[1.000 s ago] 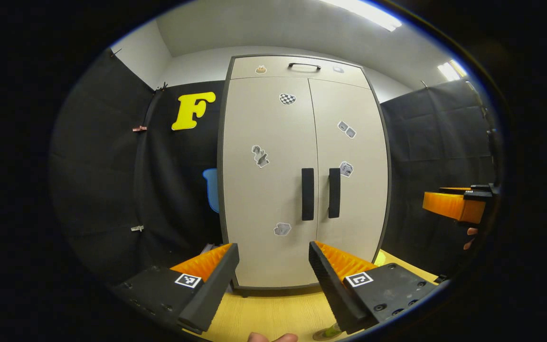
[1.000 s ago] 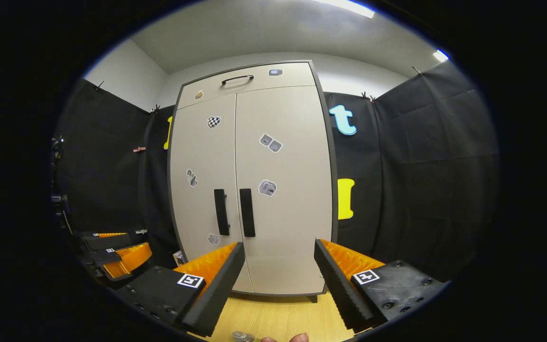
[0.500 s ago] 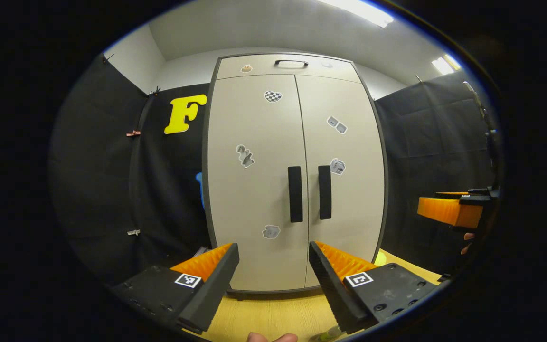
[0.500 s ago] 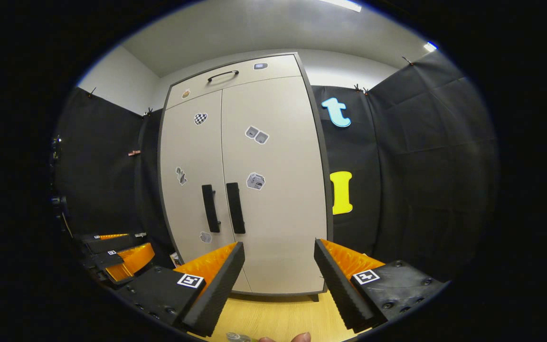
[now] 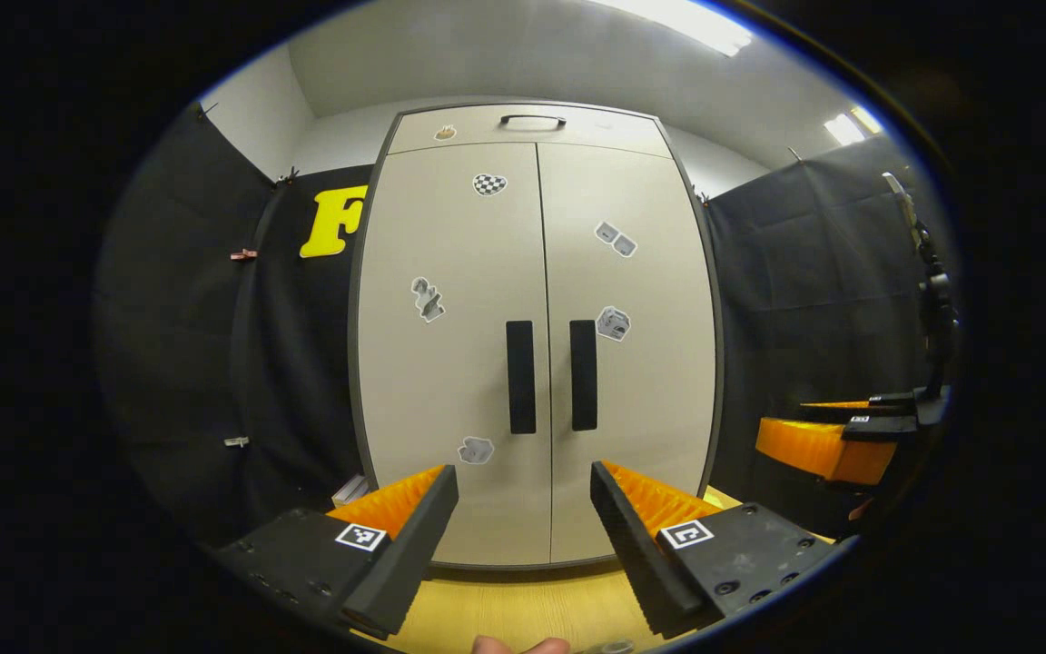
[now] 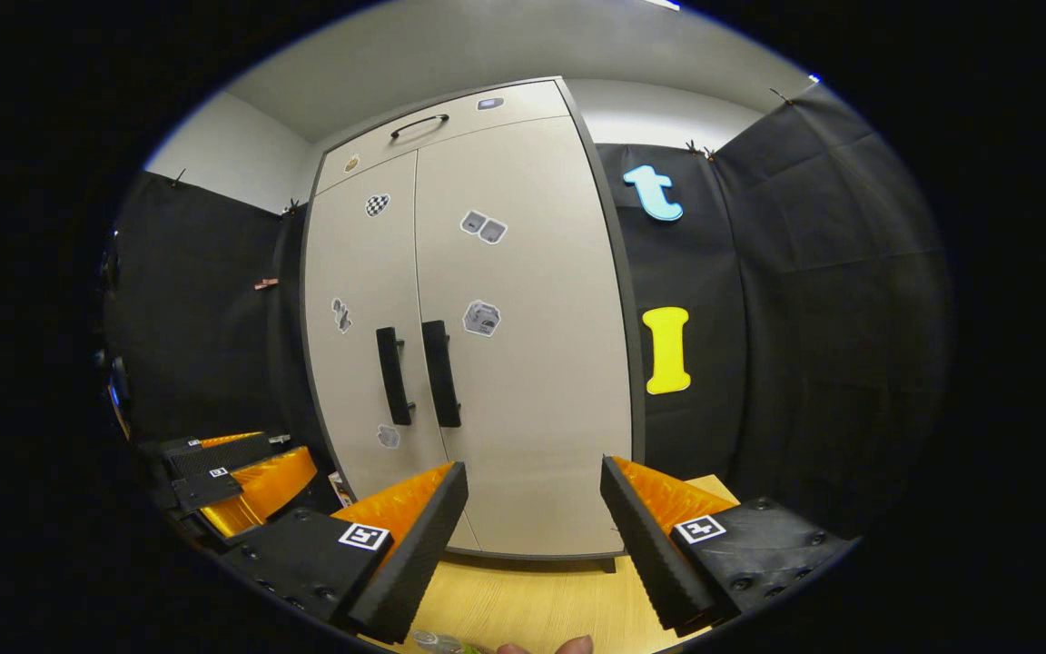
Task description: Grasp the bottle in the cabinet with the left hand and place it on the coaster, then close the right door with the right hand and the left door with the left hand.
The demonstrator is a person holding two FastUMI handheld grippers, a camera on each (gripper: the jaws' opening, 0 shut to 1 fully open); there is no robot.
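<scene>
Both cabinet (image 5: 537,345) doors are closed, their stickers too small to read. The left gripper (image 5: 523,536) and right gripper (image 6: 532,536) gape wide, empty.

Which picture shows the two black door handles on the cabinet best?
The left gripper view: the door handles face the camera nearly square-on, side by side in the middle of the closed cabinet. The right gripper view shows the same handles from an angle, tilted and off to the left.
</scene>
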